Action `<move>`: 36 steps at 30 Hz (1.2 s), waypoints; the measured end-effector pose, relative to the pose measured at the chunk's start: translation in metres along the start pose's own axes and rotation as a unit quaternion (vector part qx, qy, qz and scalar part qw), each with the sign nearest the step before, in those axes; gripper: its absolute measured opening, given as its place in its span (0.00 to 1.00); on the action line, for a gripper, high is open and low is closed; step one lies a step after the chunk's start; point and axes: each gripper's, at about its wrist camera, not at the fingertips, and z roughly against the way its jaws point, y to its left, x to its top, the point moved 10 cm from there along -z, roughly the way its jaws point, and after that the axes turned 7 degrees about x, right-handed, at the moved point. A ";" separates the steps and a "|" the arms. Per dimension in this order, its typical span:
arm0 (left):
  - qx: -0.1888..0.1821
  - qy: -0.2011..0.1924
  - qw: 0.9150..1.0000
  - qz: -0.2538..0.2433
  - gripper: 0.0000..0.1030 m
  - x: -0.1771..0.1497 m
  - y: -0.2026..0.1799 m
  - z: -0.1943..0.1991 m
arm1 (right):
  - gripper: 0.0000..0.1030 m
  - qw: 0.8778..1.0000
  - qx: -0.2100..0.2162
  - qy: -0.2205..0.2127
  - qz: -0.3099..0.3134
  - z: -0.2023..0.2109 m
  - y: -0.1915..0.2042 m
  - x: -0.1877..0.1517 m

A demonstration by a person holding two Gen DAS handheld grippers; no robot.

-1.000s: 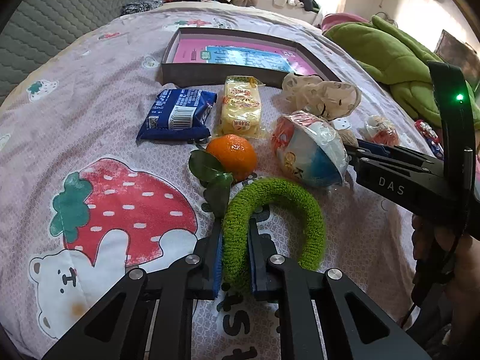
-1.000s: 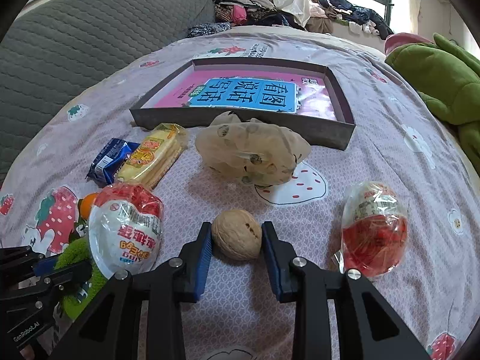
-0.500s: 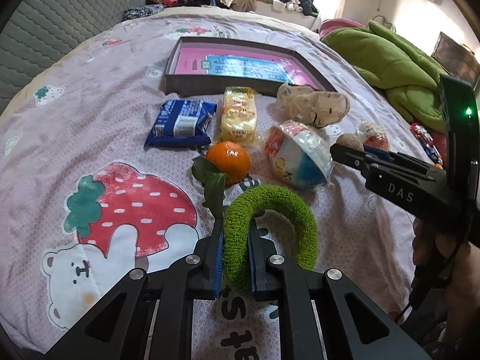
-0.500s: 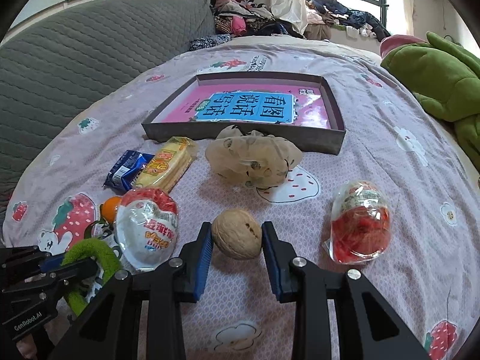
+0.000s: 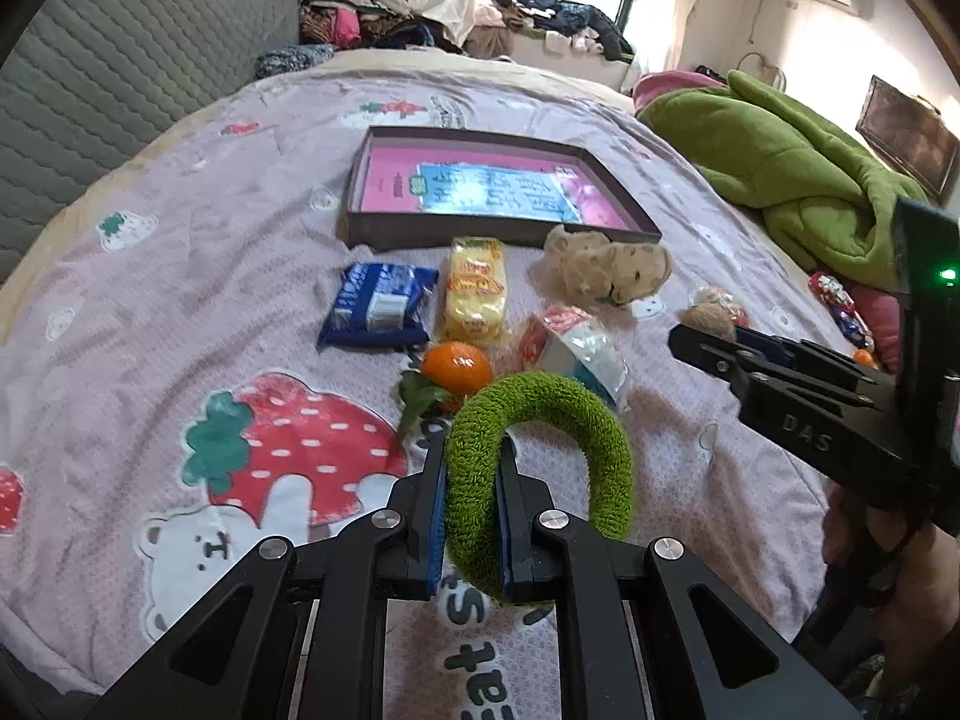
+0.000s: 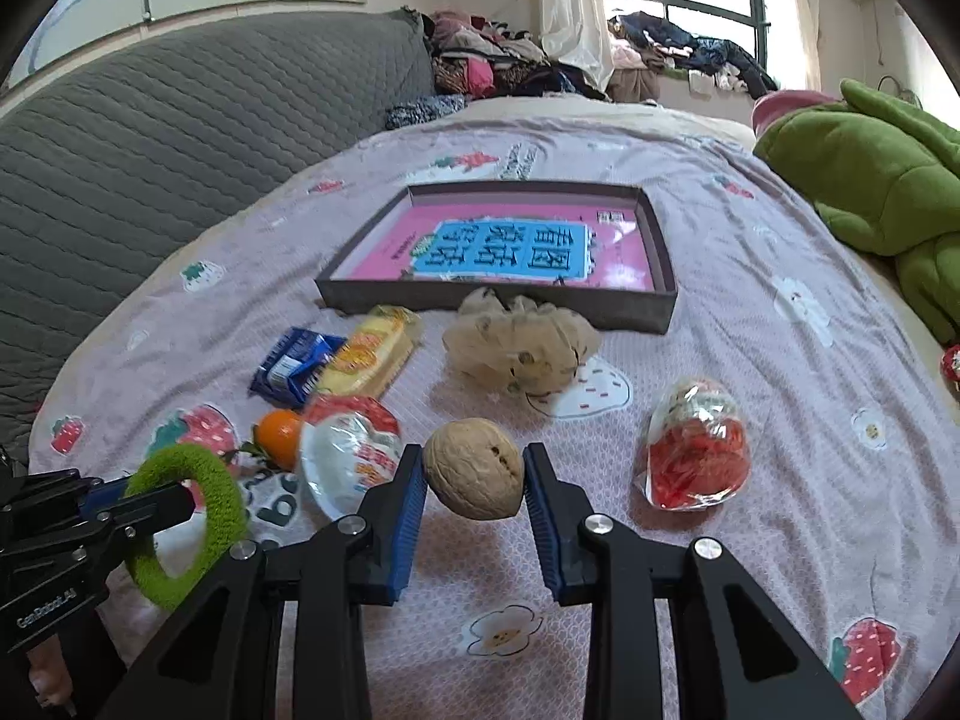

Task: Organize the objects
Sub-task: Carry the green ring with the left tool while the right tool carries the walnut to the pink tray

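Walnut and green ring held off the bedspread, shallow box straight ahead.

The walnut (image 6: 474, 468) sits clamped between my right gripper (image 6: 474, 474) pads, its long axis running across the jaws – the box (image 6: 504, 294) lies dead ahead beyond the beige scrunchie (image 6: 519, 345). My left gripper (image 5: 471, 480) pinches the green ring (image 5: 540, 456) by its left limb; from there the box is ahead too – I judge the right hand slightly nearer.

Right claw (image 6: 474, 483) grips walnut (image 6: 474, 467); left claw (image 6: 153, 501) pinches green ring (image 6: 225, 498).
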 end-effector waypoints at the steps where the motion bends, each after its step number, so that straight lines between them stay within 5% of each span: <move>1: 0.000 -0.001 1.000 0.002 0.13 0.002 0.001 0.001 | 0.32 1.000 -0.001 -0.002 0.000 0.002 0.001 0.001; 36: 0.018 -0.045 0.999 0.006 0.13 0.061 -0.006 0.017 | 0.32 0.998 -0.009 -0.057 -0.006 0.051 0.022 0.034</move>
